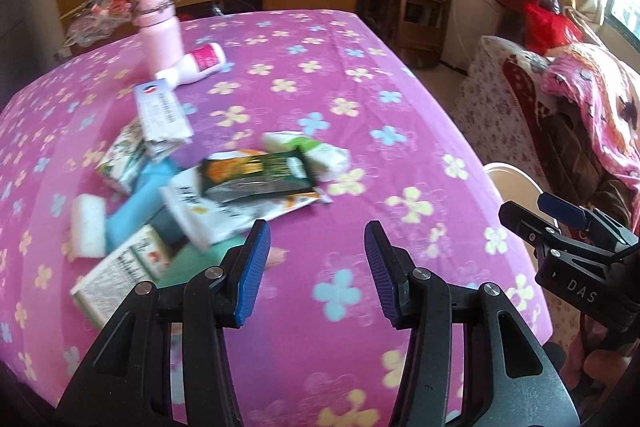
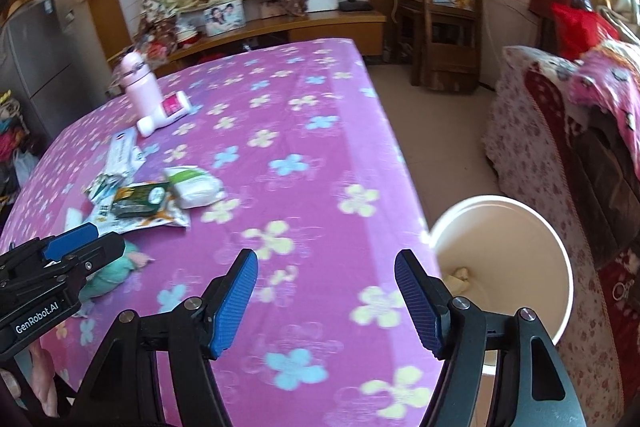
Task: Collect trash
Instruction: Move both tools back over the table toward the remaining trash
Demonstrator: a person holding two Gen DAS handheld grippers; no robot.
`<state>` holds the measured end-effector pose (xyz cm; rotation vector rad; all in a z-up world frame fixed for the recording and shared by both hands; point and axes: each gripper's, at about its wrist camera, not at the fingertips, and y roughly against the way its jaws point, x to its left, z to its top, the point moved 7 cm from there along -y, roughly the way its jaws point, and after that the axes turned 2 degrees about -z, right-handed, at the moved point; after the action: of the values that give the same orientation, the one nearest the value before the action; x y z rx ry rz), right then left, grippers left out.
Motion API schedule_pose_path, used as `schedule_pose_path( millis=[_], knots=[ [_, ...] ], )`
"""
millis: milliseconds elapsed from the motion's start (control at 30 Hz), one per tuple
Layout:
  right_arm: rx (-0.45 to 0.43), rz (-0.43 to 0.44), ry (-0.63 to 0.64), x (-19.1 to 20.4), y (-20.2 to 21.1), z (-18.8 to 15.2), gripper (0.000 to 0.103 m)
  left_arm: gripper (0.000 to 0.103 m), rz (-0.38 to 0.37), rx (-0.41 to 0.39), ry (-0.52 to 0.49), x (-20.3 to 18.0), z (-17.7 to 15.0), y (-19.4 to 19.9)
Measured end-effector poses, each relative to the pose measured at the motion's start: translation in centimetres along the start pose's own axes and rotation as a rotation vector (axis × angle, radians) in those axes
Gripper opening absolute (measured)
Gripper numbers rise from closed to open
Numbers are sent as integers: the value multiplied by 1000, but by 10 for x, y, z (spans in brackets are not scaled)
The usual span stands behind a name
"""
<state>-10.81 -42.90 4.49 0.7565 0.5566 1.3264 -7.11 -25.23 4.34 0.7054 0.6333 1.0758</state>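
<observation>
A heap of trash lies on the pink flowered table (image 1: 320, 75): a dark green wrapper (image 1: 256, 175), white packets (image 1: 316, 151), a printed box (image 1: 120, 275) and a blue piece (image 1: 136, 203). My left gripper (image 1: 318, 267) is open and empty, just right of the heap's near end. My right gripper (image 2: 326, 297) is open and empty over the table's right edge (image 2: 400, 163). It also shows at the right of the left wrist view (image 1: 560, 223). A white bin (image 2: 520, 267) stands on the floor beside the table, with a crumpled scrap (image 2: 458, 277) inside.
A pink bottle (image 1: 160, 27) stands at the far left with a white and pink bottle (image 1: 196, 65) lying beside it. A covered sofa (image 2: 560, 147) stands right of the bin. A wooden rack (image 2: 444, 15) and a low shelf (image 2: 280, 27) are behind the table.
</observation>
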Motion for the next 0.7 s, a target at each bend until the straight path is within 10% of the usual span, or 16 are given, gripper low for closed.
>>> schedule_pose_path(
  millis=[700],
  knots=[
    [30, 182, 153, 124, -27, 19, 70, 49, 69, 59, 147, 169, -26, 32]
  ],
)
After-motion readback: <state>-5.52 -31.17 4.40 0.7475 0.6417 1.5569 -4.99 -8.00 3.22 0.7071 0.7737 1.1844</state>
